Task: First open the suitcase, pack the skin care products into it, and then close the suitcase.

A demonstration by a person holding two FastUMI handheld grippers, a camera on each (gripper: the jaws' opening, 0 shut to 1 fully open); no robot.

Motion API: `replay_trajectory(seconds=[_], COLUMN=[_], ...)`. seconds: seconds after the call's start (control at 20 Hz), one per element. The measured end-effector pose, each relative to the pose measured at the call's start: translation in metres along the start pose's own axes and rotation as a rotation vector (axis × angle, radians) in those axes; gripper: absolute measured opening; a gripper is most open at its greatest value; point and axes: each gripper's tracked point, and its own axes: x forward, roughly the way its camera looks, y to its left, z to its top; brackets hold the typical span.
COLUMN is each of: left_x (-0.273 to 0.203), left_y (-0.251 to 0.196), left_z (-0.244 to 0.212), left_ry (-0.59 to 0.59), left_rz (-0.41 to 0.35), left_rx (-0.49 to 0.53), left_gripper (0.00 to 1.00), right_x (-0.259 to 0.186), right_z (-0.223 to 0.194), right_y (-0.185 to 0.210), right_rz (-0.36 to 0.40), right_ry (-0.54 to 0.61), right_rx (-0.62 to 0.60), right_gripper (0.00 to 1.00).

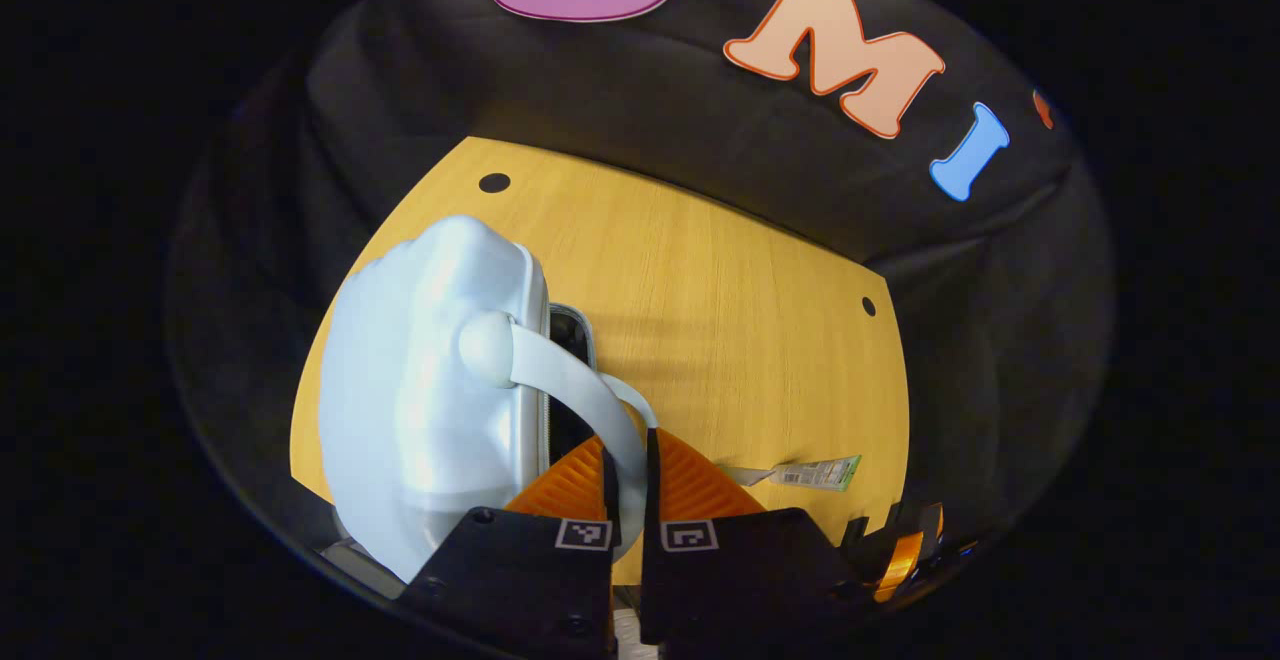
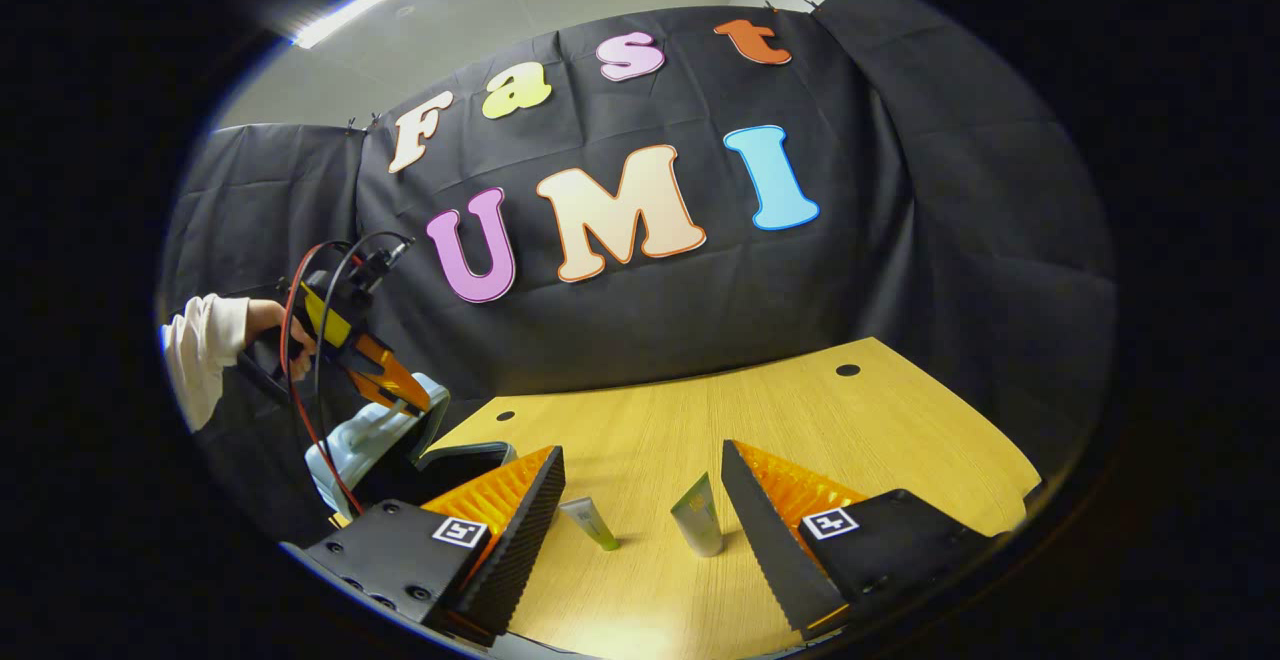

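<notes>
Wooden tabletop [image 2: 900, 430] carries pale blue suitcase [image 1: 420, 390] at its left edge, two skincare tubes [image 2: 697, 513] standing near front edge.

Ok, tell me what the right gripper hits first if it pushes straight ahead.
Probably the grey-green tube standing between the open right gripper's fingers, ahead on the table; depth is hard to judge.

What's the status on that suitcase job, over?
Left gripper shut on suitcase handle, lid lifting. Right gripper open, two tubes waiting on table. Nothing blocking.
</notes>
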Motion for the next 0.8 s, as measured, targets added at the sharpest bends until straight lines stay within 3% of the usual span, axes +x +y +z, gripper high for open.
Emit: replay_trajectory(seconds=[0.3,0.8], left_x=[-0.057,-0.106], left_y=[0.051,0.171], left_z=[0.026,0.048], left_ry=[-0.069,-0.125], left_rz=[0.030,0.186], left_rx=[-0.019,-0.031], left_gripper=[0.04,0.04], right_x=[0.005,0.018], right_z=[-0.001,-0.004], right_y=[0.009,0.029], right_rz=[0.004,-0.004], right_ry=[0.004,0.010], right_rx=[-0.008,-0.019], right_gripper=[0.98,0.98])
